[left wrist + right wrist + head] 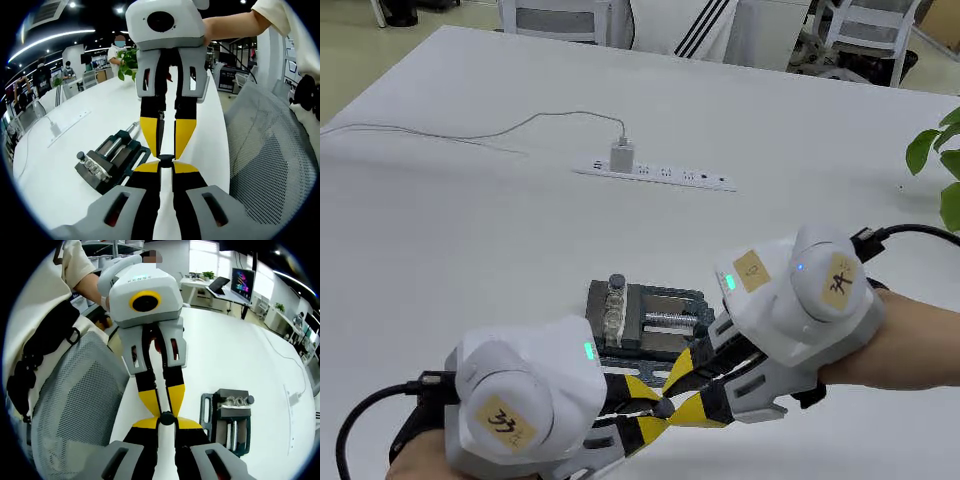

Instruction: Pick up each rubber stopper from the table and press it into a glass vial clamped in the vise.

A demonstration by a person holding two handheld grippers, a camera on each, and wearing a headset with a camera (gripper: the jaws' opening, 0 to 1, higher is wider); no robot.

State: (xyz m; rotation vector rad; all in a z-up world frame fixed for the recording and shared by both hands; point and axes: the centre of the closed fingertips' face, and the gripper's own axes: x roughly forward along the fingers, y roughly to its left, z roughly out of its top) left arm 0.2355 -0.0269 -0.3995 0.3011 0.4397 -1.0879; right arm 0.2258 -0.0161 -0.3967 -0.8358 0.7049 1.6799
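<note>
Before the vise (665, 318), left gripper (166, 168) and right gripper (166, 424) meet, both closed on the rubber stopper (663, 408).

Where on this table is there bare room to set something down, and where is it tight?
Bare: the wide stretch between the power strip and the vise, and the table left of the vise, below the cable. Crowded: the near edge, where the left gripper and right gripper meet tip to tip in front of the vise.
</note>
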